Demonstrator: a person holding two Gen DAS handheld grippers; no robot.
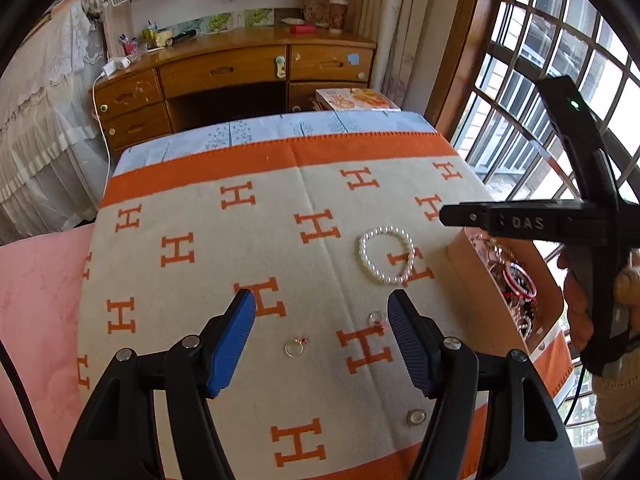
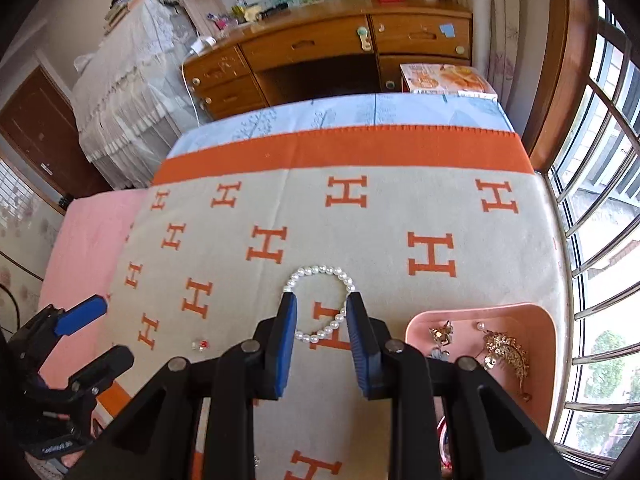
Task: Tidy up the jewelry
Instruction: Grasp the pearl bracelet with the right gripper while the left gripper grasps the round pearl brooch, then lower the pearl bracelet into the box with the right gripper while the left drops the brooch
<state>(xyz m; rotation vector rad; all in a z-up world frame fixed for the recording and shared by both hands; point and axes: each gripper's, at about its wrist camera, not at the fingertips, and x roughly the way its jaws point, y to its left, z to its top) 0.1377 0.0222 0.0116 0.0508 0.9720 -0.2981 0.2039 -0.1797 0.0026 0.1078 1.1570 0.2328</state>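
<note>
pearl bracelet, one, lies on the bed's blanket under the right gripper, its fingers partly open, holding nothing. only the left view shows two rings between the left gripper's wide, empty fingers; only the right view shows into the pink tray.

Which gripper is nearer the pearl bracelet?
Right. The right gripper hangs over the pearl bracelet, fingers framing it in its own view, not gripping. The left gripper sits open beside it, over two small rings.
</note>
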